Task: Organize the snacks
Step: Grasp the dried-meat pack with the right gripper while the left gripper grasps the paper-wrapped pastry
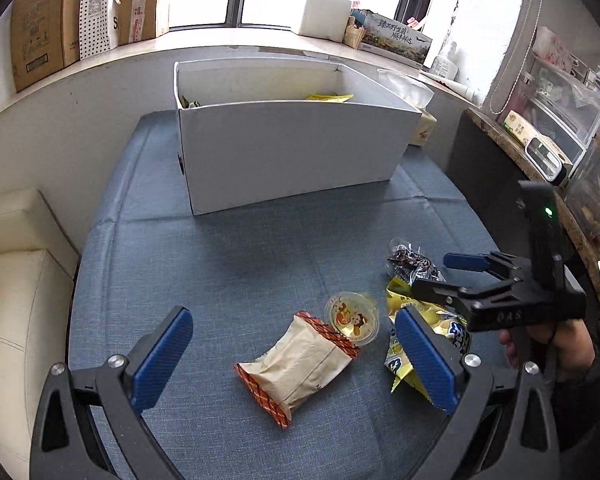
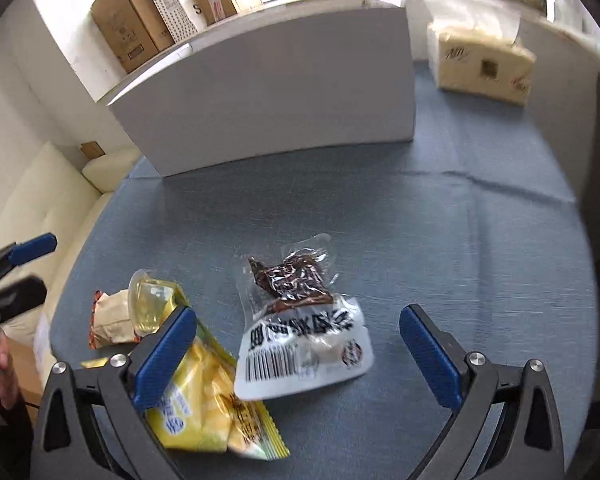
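Between our left tongs, spread wide and empty, the tan packet lies on the bench, long axis slanting from near-left to far-right. Our right tongs, equally agape, straddle the clear packet. Beyond stands the white box.

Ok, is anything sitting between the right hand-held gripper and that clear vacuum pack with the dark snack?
Nothing visible. The right hand-held gripper is open over the vacuum pack; the yellow bag lies beside its left finger.

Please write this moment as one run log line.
left gripper: open, over beige packet | right gripper: open, over clear packet | white box: behind
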A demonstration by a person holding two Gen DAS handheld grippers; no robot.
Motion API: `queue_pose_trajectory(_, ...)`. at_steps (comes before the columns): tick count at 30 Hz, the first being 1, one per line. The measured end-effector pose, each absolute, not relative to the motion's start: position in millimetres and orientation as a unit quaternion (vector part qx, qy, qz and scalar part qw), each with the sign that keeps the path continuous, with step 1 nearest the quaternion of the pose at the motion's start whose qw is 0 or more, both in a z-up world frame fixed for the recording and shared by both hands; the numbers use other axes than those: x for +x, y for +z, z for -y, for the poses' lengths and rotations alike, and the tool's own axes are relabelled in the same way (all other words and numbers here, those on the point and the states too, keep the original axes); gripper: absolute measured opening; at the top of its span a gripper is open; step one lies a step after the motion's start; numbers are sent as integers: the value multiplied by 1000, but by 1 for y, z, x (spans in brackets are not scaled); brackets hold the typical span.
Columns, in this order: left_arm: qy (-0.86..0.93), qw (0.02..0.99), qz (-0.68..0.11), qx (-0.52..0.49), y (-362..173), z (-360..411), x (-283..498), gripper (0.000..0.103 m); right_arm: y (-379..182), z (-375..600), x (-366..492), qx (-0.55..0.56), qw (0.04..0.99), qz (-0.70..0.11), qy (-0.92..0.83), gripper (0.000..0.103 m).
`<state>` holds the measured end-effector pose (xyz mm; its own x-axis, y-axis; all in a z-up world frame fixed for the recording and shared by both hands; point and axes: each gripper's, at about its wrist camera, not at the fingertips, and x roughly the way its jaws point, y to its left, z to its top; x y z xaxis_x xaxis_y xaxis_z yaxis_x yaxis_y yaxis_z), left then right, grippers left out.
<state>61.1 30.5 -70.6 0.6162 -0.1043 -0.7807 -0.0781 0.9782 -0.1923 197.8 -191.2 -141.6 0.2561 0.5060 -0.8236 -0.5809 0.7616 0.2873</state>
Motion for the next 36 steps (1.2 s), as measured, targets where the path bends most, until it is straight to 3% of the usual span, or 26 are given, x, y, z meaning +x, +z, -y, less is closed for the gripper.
queue_pose_trajectory(9, -6, 889, -445, -107, -77, -32, 61, 103, -145, 157, 200, -111, 780, -503, 356, 102)
queue_pose_trajectory(15, -6, 886, -448, -117, -82, -35, 61, 103, -142, 171, 211, -54, 780, -513, 354, 81)
queue_pose_trajectory(23, -5, 885, -450, -114, -83, -33, 61, 103, -147, 143, 200, -159, 793, -486, 332, 79)
queue_pose_trajectory(25, -4, 886, -451, -112, -83, -33, 61, 103, -150, 134, 189, -204, 798, -462, 329, 70)
queue_pose_trajectory(30, 2, 883, -454, -118, -87, -38, 61, 103, -146, 144, 191, -166, 801, -466, 335, 61)
queue_pose_trajectory(36, 2, 884, -456, -102, -89, -40, 60, 103, -125, 172, 189, -110, 813, -450, 352, 61)
